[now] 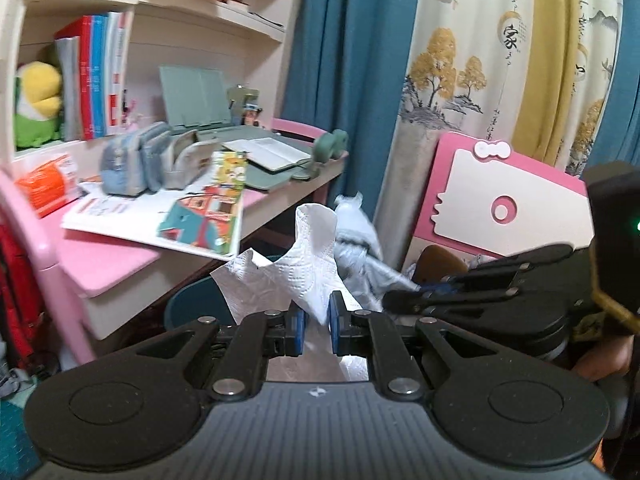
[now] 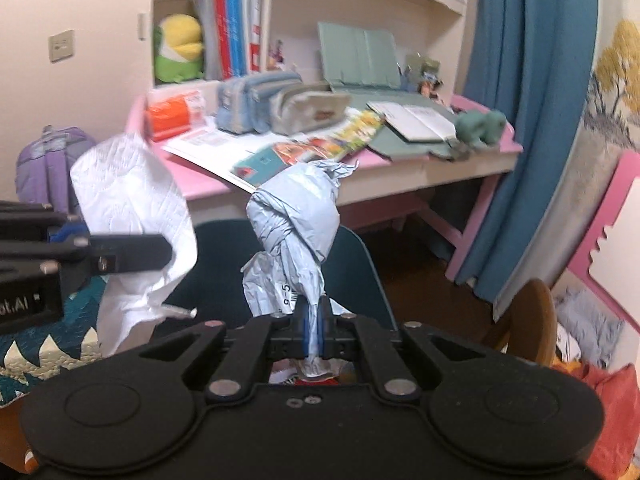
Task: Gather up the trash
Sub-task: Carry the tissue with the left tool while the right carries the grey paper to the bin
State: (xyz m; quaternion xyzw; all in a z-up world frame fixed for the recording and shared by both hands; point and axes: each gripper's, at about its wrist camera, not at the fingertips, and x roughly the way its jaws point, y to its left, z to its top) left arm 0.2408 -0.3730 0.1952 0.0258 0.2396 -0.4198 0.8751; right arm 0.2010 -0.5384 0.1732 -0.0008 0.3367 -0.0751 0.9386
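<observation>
My left gripper (image 1: 316,320) is shut on a white crumpled paper towel (image 1: 296,268), held up in the air in front of the desk. The towel also shows in the right wrist view (image 2: 132,204), with the left gripper (image 2: 160,254) at the left edge. My right gripper (image 2: 314,326) is shut on a crumpled grey plastic wrapper (image 2: 296,216) that stands up from its jaws. In the left wrist view the wrapper (image 1: 358,248) sits just right of the towel, with the right gripper (image 1: 394,300) coming in from the right.
A pink desk (image 2: 400,176) holds books, pencil cases (image 2: 280,104), an orange pack (image 2: 172,116) and an open notebook. A dark teal chair (image 2: 360,264) stands below. Blue curtains (image 2: 532,120) hang at right. A pink and white board (image 1: 508,200) leans by the curtain.
</observation>
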